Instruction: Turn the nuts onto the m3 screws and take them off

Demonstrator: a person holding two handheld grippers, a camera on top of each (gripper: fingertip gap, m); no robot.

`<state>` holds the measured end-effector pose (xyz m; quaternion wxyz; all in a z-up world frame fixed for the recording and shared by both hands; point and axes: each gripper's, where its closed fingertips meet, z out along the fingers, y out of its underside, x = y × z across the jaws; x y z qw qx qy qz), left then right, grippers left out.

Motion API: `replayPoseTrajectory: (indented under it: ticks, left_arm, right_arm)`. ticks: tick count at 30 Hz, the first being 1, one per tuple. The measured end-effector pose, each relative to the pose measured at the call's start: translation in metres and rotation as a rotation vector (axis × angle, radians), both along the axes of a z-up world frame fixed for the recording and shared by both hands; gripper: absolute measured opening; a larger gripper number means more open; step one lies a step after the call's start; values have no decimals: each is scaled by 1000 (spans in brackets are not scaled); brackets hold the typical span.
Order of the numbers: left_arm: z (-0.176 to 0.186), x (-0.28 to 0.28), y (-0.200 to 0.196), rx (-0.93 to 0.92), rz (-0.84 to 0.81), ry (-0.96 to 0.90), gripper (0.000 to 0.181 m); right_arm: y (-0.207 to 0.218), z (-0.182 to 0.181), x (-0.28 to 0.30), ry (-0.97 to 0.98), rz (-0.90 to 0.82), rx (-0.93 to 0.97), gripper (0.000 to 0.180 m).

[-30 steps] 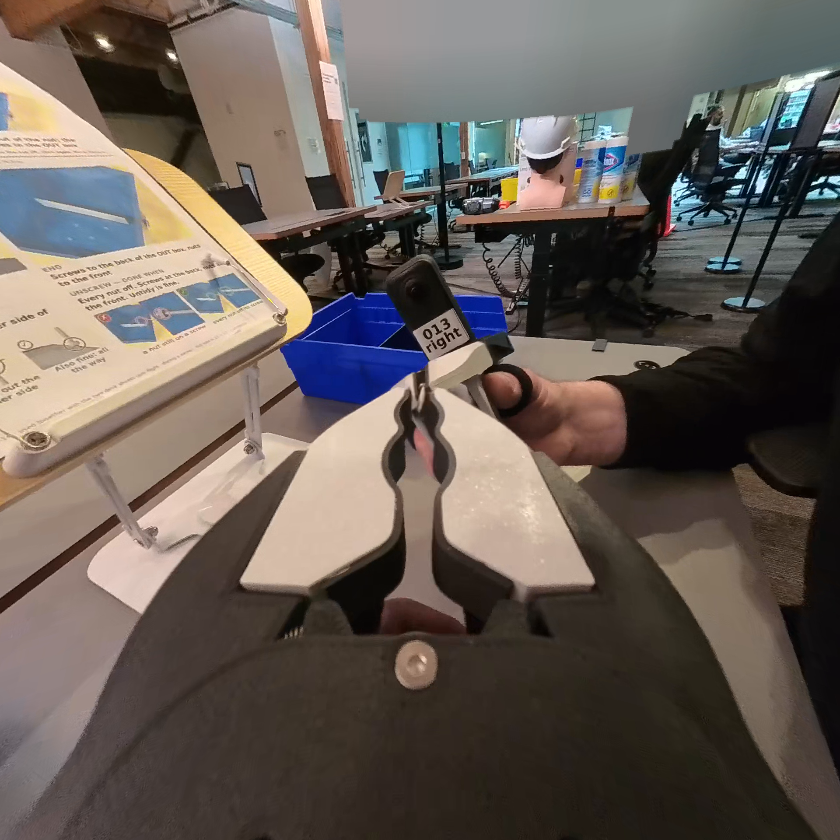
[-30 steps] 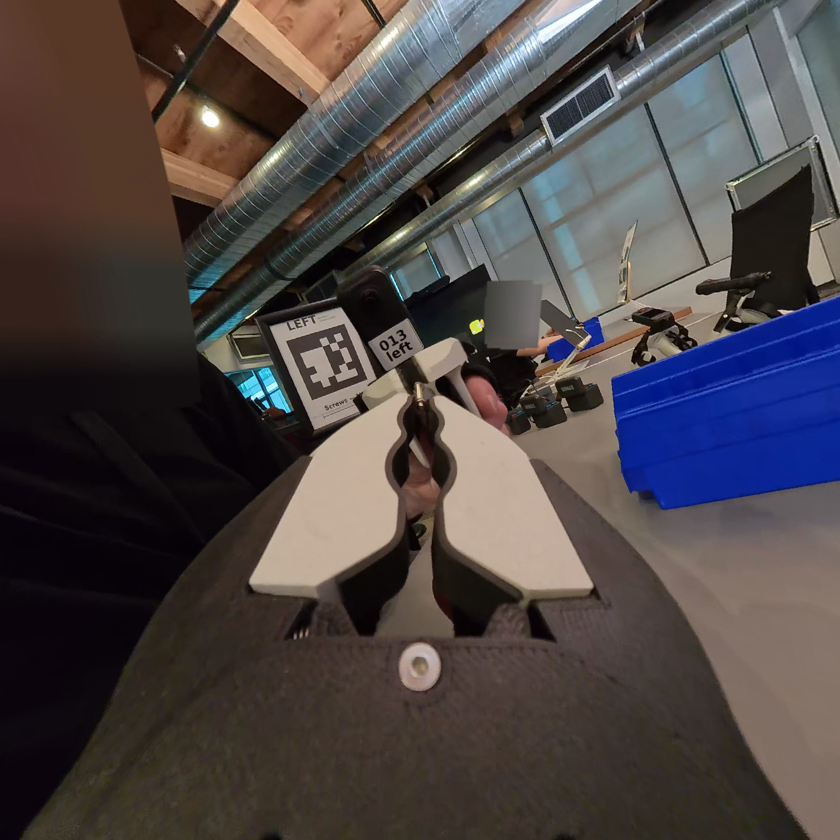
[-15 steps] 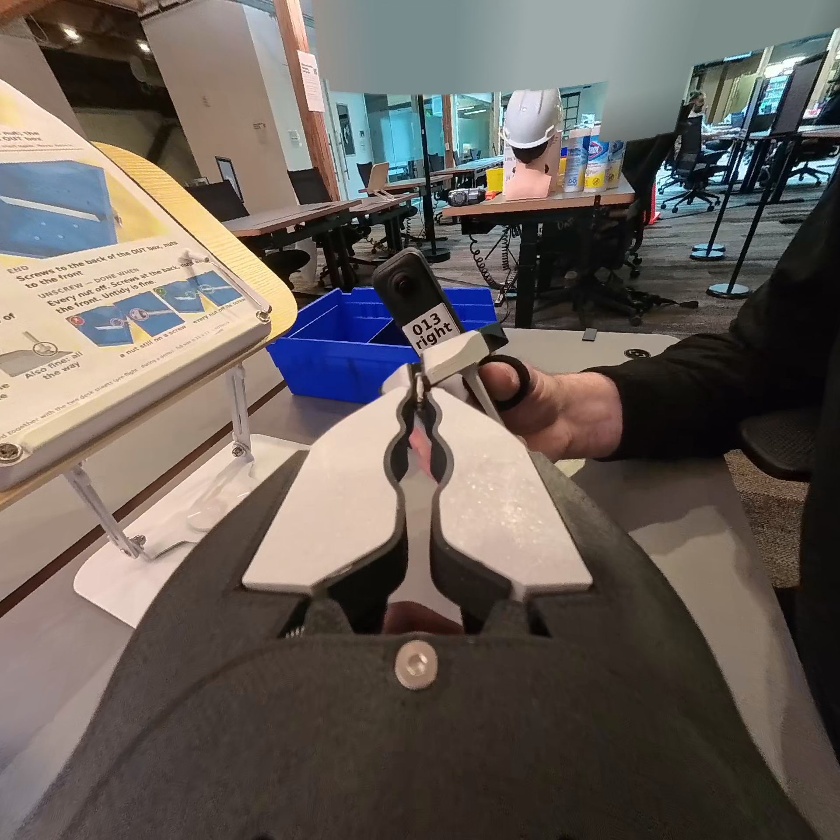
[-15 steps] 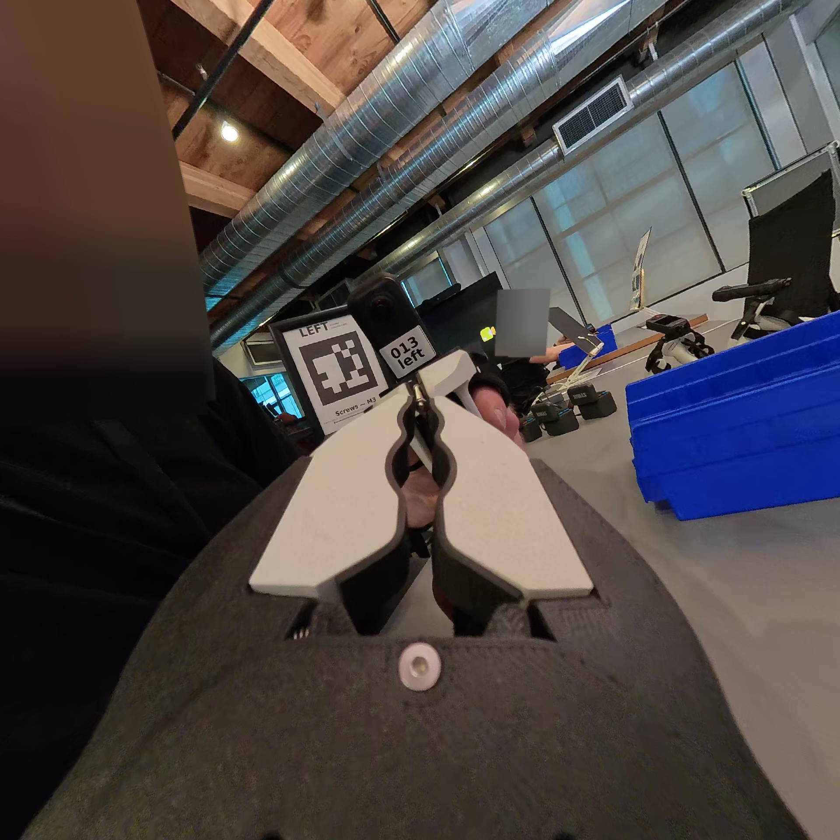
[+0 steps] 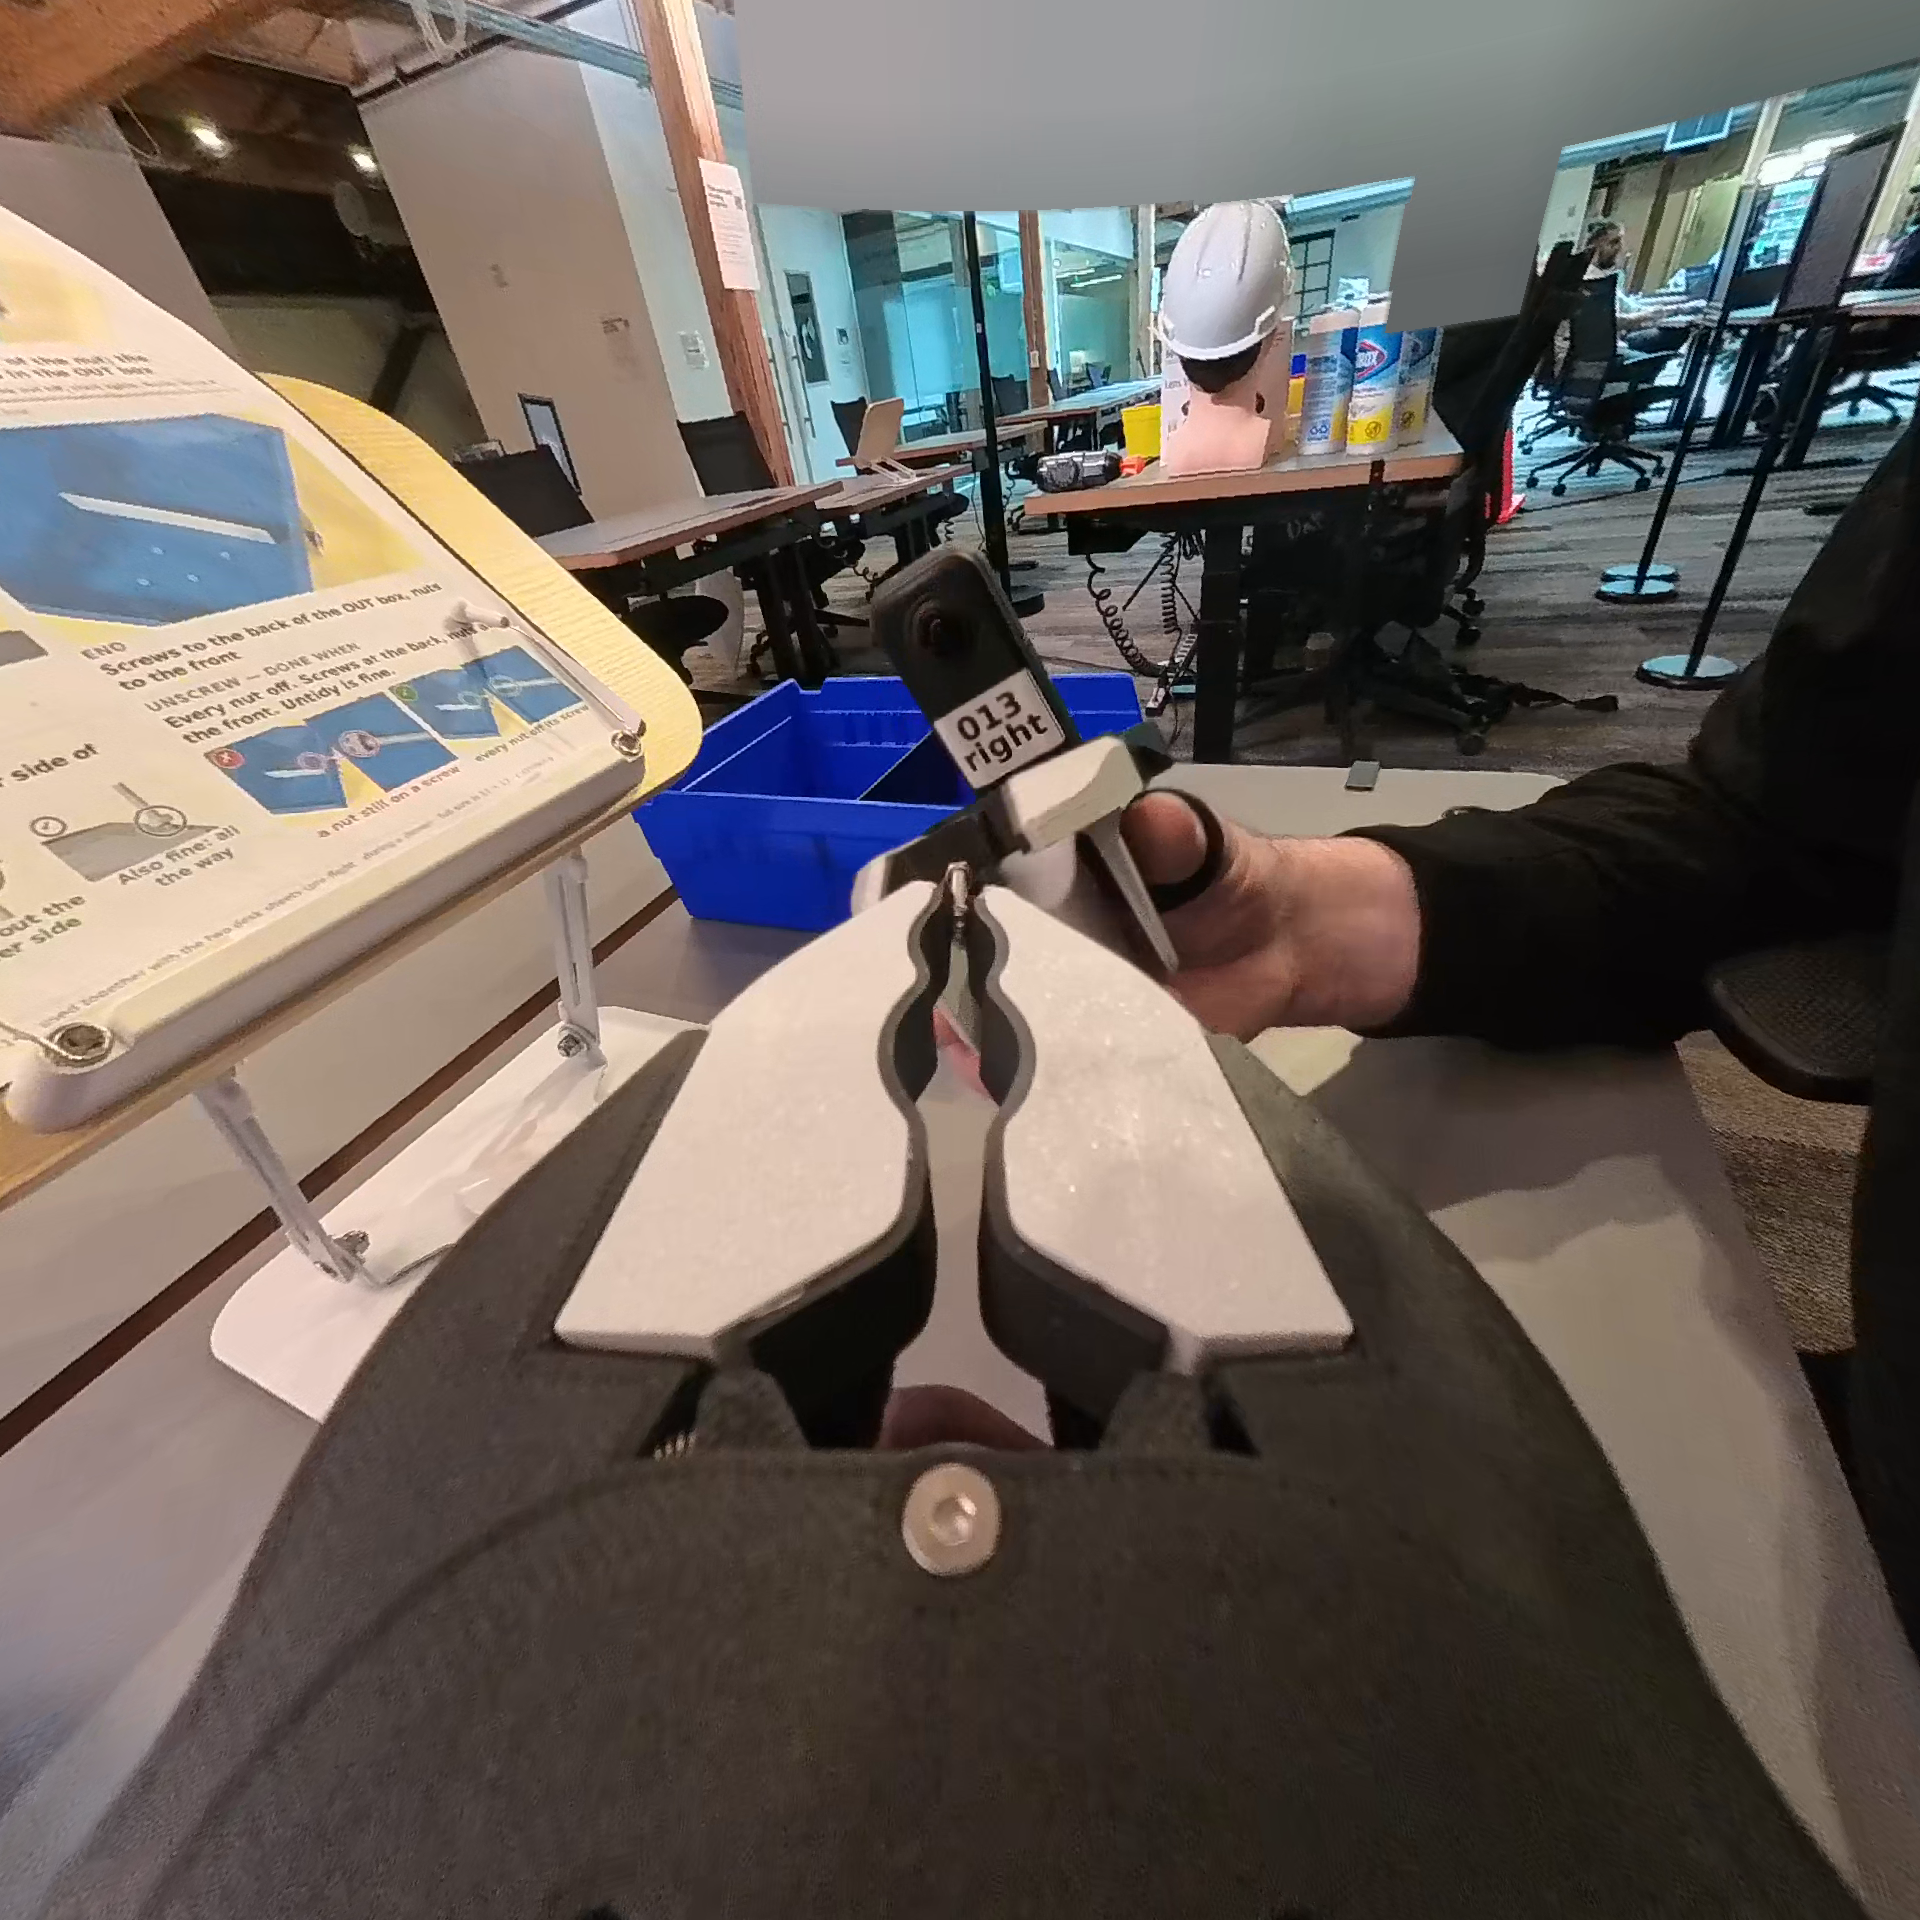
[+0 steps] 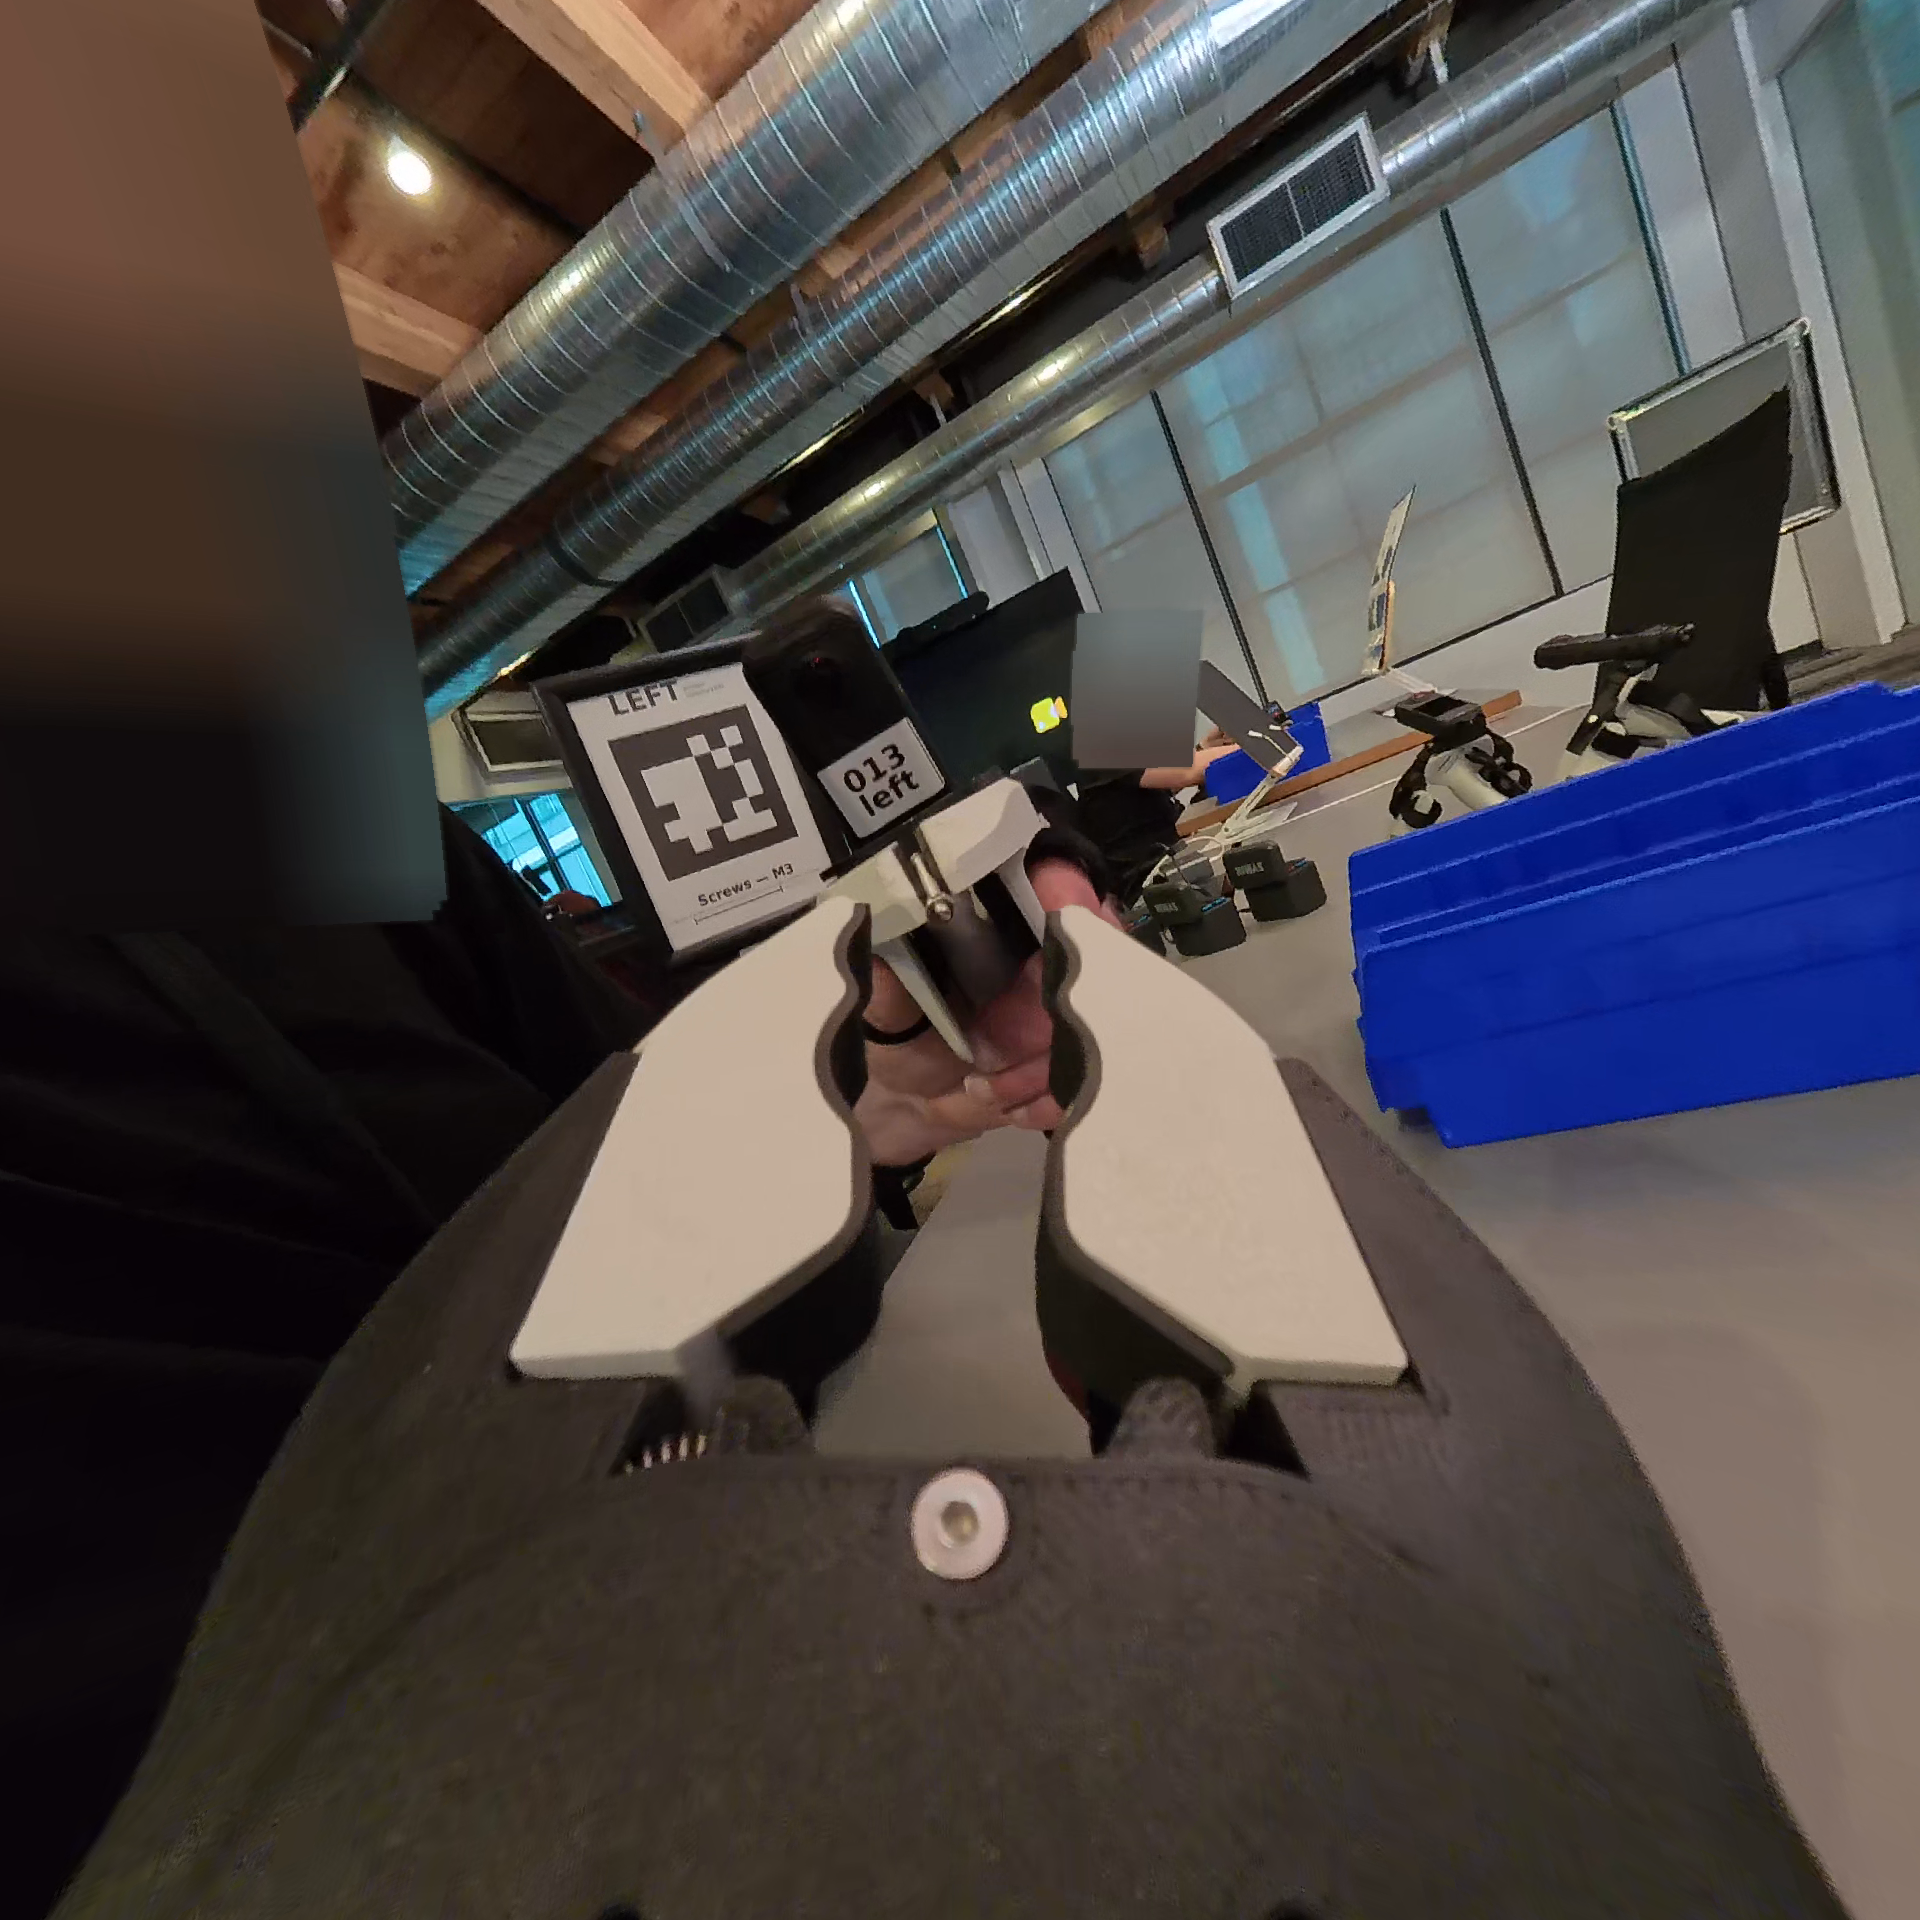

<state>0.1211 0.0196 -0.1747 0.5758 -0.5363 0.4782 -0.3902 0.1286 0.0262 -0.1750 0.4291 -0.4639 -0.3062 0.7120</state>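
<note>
My left gripper (image 5: 957, 914) is shut on a small metal screw (image 5: 957, 896) that sticks up out of its tips. In the right wrist view the same screw (image 6: 928, 883) shows pinched in the left gripper's tips, with what looks like a nut (image 6: 941, 907) on its near end. My right gripper (image 6: 956, 925) is open and empty. Its fingers stand on either side of the screw, just short of it, and touch nothing. A hand (image 5: 1247, 935) holds the right gripper's handle.
A blue bin (image 5: 790, 831) stands on the grey table (image 5: 1558, 1195) behind the grippers; it also shows in the right wrist view (image 6: 1610, 987). An instruction board on a stand (image 5: 260, 727) is at the left. A framed marker sign (image 6: 675, 790) stands behind the left gripper. The tips of both grippers are at nearly the same place.
My right gripper has opened; half a second ago it was shut at the left gripper's tips. My left gripper has stayed shut on the screw.
</note>
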Motion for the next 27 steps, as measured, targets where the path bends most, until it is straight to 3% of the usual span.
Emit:
replayPoseTrajectory:
  ticks: [14, 18, 27]
  left_arm:
    - [4, 4, -6, -19, -37, -43, 2]
    - [15, 3, -9, -42, -61, -109, 1]
    - [9, 3, -6, -52, -54, -95, 2]
  right_arm:
    - [-2, 0, -7, 37, 30, -46, 27]
    - [2, -15, -13, -58, -2, -33, 22]
    - [-3, 13, 6, 68, 0, 29, 30]
